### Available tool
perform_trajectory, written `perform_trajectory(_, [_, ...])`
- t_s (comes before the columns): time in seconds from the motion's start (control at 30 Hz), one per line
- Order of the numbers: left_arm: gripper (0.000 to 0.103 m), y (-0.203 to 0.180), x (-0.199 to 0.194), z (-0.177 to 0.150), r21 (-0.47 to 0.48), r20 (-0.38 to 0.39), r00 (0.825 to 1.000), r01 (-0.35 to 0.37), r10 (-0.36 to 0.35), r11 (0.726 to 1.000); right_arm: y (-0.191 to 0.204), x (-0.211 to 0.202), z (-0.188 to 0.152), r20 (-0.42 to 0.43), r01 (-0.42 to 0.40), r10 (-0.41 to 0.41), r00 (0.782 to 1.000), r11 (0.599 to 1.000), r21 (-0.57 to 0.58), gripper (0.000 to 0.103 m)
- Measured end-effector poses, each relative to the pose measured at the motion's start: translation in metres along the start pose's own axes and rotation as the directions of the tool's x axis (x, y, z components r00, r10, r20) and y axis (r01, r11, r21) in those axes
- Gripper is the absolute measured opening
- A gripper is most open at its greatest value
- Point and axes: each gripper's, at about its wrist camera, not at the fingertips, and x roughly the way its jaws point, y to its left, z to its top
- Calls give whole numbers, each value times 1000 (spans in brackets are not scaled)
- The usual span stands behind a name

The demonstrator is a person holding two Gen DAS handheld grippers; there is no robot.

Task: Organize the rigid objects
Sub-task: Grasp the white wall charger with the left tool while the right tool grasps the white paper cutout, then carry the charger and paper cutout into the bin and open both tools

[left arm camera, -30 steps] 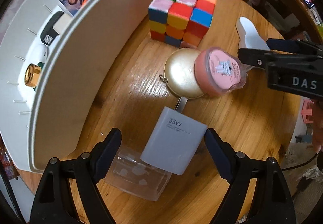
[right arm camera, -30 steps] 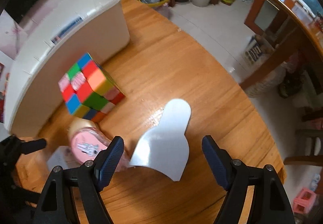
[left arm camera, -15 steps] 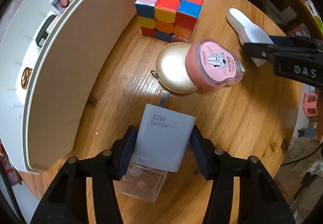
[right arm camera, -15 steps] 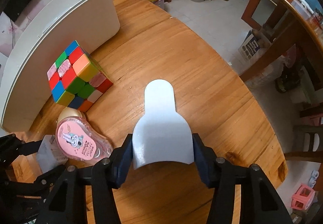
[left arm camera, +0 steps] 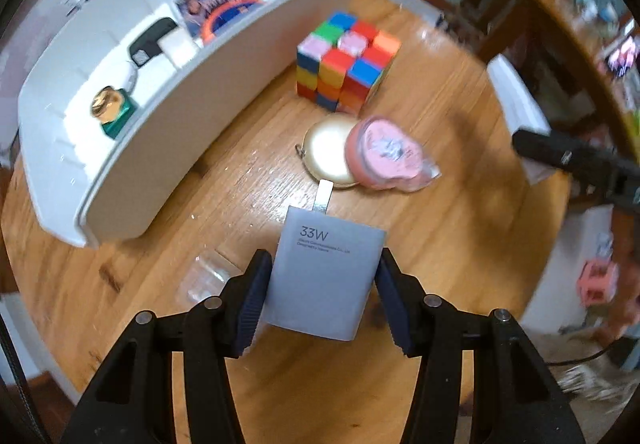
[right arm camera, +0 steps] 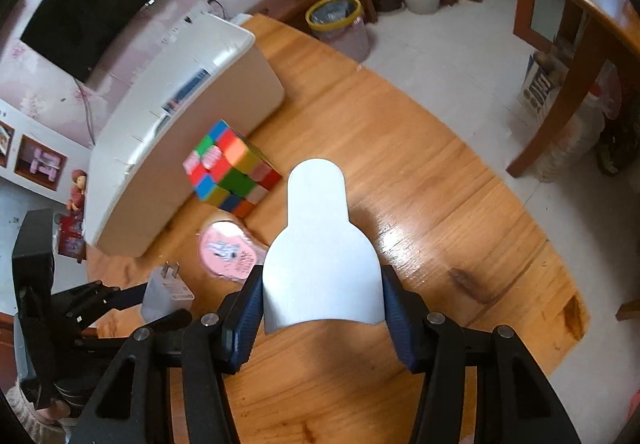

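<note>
Wooden surface [right arm camera: 420, 172] held cube [left arm camera: 346, 64], compact [left arm camera: 326, 150] and pink case [left arm camera: 386, 154] unsorted (bin [left arm camera: 168, 132] partly filled), while left jaws pinched charger [left arm camera: 326, 278], right jaws the white scoop [right arm camera: 320, 256]

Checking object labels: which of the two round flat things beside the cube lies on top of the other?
The pink case lies on top, its edge overlapping the gold disc, which rests flat on the table beneath it.
</note>
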Motion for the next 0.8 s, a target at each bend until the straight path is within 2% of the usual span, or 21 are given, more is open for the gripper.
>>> perform_trajectory(0.13, [56, -1, -30, -7, -85, 73, 997, 31, -25, 996, 13, -16, -3, 24, -18, 19, 1000, 1000, -25, 56])
perform_trajectory(0.23, [56, 9, -56, -1, -143, 124, 992, 42, -25, 989, 25, -29, -3, 50, -34, 38, 998, 997, -67, 56])
perform_trajectory(0.4, [56, 39, -96, 30, -199, 203, 979, 30, 11, 979, 53, -51, 5, 96, -60, 76, 992, 986, -159, 56])
perform_trajectory(0.67, [56, 84, -175, 54, -293, 316, 942, -13, 110, 956, 112, -85, 37, 153, -125, 175, 973, 948, -292, 56])
perform_trajectory(0.8, [55, 104, -205, 76, -348, 362, 914, -49, 183, 936, 150, -105, 64, 210, -150, 239, 948, 918, -368, 56])
